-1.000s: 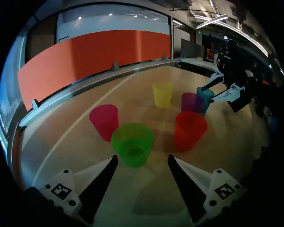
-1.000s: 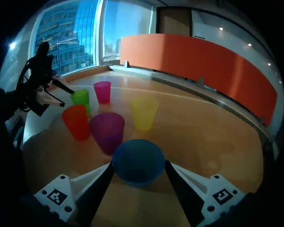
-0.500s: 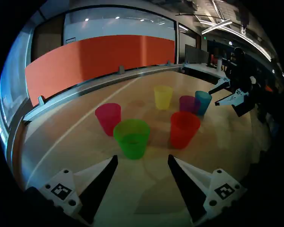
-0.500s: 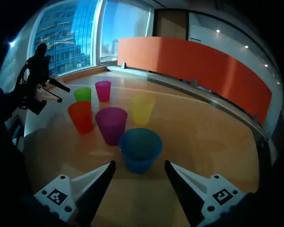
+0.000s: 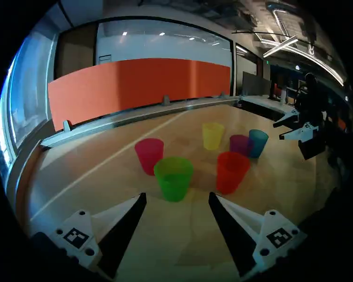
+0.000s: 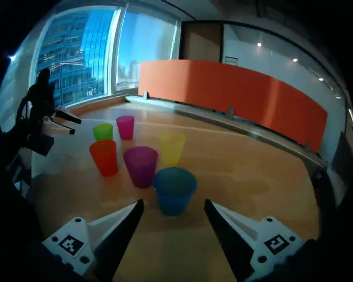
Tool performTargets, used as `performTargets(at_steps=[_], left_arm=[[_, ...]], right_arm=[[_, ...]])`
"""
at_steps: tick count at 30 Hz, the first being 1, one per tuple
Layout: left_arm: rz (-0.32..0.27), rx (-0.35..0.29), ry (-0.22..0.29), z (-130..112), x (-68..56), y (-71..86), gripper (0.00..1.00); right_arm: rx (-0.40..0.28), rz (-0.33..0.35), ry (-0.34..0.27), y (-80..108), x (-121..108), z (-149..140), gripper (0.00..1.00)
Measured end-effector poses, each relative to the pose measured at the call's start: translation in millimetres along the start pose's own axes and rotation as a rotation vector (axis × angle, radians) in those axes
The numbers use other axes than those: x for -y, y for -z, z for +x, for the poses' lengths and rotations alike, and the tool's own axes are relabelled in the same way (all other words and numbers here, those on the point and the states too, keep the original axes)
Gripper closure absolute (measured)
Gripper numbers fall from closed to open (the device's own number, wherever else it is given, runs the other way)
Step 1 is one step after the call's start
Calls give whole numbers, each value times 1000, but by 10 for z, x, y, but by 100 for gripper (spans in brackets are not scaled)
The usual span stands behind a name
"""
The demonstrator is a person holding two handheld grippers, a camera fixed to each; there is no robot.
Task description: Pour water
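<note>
**Wooden tabletop [image 5: 106,188], cups clustered, both jaws empty**

Upright coloured cups stand close together on the pale wood. The left gripper [image 5: 176,194] has its jaws spread wide, touching nothing. The green cup [image 5: 173,177] stands just ahead of its tips, with the pink cup [image 5: 149,155] and red cup [image 5: 231,171] behind. The right gripper [image 6: 173,201] has its jaws equally wide and empty. The blue cup [image 6: 174,190] sits just beyond them, near the purple cup [image 6: 140,165].

Wooden table [image 5: 82,188], six coloured cups [image 6: 141,165] upright on it, loosely clustered
</note>
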State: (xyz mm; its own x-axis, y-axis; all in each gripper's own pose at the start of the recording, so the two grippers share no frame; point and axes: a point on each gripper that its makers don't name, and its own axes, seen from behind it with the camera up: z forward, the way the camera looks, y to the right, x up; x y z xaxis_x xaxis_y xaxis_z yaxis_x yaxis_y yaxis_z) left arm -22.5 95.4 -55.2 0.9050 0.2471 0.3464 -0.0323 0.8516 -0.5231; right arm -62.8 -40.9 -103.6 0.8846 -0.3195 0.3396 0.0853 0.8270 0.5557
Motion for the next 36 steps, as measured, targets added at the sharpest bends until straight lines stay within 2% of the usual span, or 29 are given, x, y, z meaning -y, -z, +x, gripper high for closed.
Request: performTargets(at_steps=[8, 15, 21, 27, 36], left_arm=[[50, -59, 6, 139, 80, 143, 2], [131, -142, 15, 344, 217, 307, 2], [209, -221, 24, 481, 328, 446, 2], [272, -304, 53, 631, 420, 593, 2], [343, -379, 76, 782, 535, 743, 2]], right_arm=[[-70, -42, -17, 143, 0, 262, 0], [-148, -86, -40, 175, -9, 467, 0], [-230, -163, -87, 182, -125, 658, 0], [-320, -245, -108, 207, -243, 873, 0], [-412, -369, -149, 239, -460, 1045, 0]])
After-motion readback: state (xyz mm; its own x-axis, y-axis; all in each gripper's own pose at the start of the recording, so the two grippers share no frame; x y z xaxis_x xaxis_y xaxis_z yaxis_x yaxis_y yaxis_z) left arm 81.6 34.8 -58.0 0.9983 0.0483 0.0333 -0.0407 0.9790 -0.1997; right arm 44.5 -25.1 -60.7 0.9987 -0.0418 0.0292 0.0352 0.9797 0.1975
